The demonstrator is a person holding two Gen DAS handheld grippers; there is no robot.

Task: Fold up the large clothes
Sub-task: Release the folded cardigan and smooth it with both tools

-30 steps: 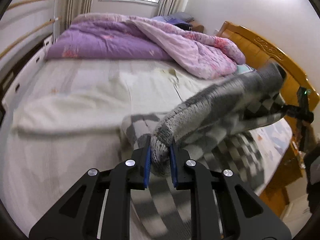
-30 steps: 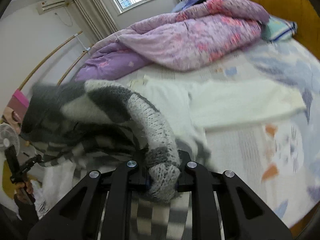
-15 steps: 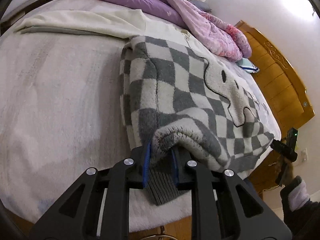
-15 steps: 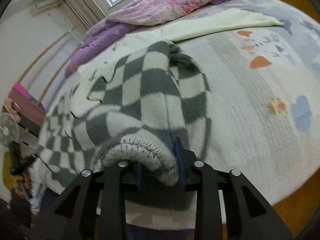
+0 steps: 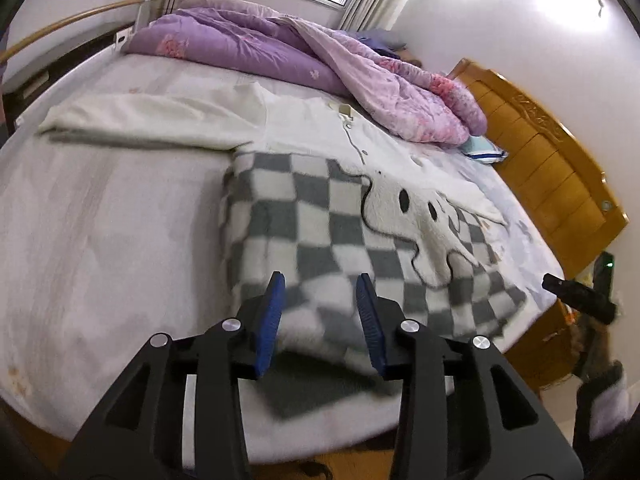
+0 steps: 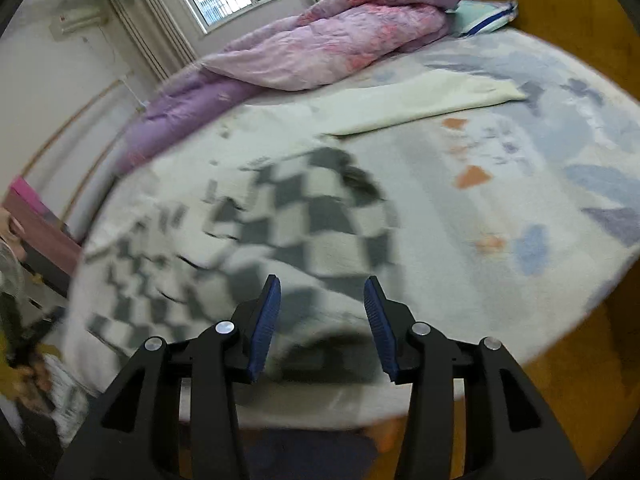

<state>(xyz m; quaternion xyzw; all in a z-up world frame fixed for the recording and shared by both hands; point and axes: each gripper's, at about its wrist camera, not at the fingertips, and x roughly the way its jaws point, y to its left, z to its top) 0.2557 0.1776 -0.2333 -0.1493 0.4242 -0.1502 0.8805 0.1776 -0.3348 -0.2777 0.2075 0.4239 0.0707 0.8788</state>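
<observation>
A grey and white checked sweater (image 5: pixel 320 232) with a white cartoon face lies spread on the bed, its near hem at the front edge. My left gripper (image 5: pixel 320 284) hovers over that hem, jaws opening, pads clear of the cloth lying below them. In the right wrist view the same sweater (image 6: pixel 280 224) is blurred; my right gripper (image 6: pixel 320 284) stands over its near corner, jaws opening, pads off the fabric. A cream garment (image 5: pixel 160 120) lies flat behind the sweater, its sleeve (image 6: pixel 420 104) stretched toward the headboard side.
A purple and pink duvet (image 5: pixel 320 64) is bunched at the far side of the bed. A wooden headboard (image 5: pixel 552 168) stands at the right. The other gripper (image 5: pixel 580 292) shows at the bed's right corner. A pillow (image 6: pixel 484 16) lies by the headboard. A fan (image 6: pixel 8 272) stands at left.
Both grippers carried the sweater's edge down onto the bed, laid it flat, then let go of it as their jaws spread apart.
</observation>
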